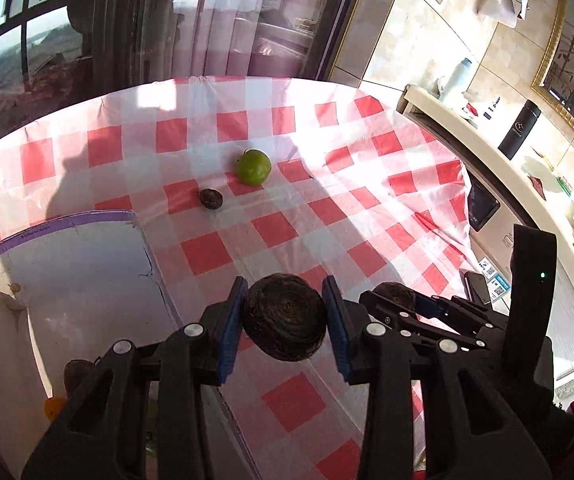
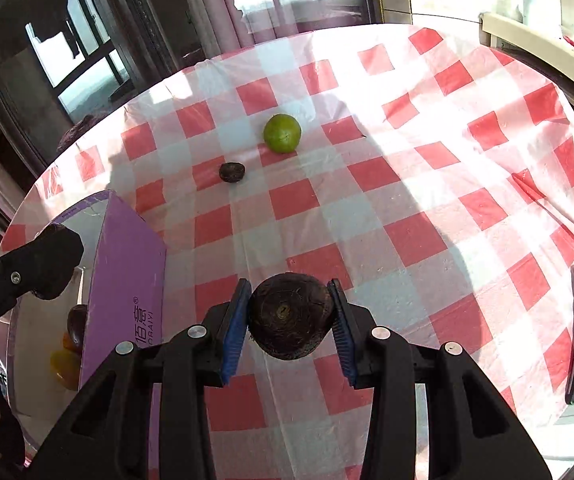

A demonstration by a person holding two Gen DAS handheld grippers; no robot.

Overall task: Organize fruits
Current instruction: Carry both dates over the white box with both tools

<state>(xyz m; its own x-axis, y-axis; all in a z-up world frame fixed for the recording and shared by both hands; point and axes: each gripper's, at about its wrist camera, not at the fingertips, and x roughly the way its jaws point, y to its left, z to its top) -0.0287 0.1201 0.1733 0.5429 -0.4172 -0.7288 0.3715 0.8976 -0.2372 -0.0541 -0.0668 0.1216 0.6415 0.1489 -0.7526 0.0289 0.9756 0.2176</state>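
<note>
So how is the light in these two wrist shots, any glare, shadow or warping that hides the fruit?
Left wrist view: sun washes out the tablecloth on the right, the box lies half in shadow, the green fruit stays clear. Right wrist view: glare bleaches the far cloth, a broad shadow crosses the middle, and the fisheye bends the table edge; the held dark fruit is sharp.

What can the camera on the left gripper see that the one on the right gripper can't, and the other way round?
Only the left wrist view shows the box's white inside floor, the black flask on the side counter, and the right gripper with its fruit from the side. Only the right wrist view shows the box's purple outer wall with printed lettering. Both show the checked tablecloth, the green fruit and the small dark fruit lying on it. Each also shows a dark round fruit clamped between its own blue pads: left, right.
</note>
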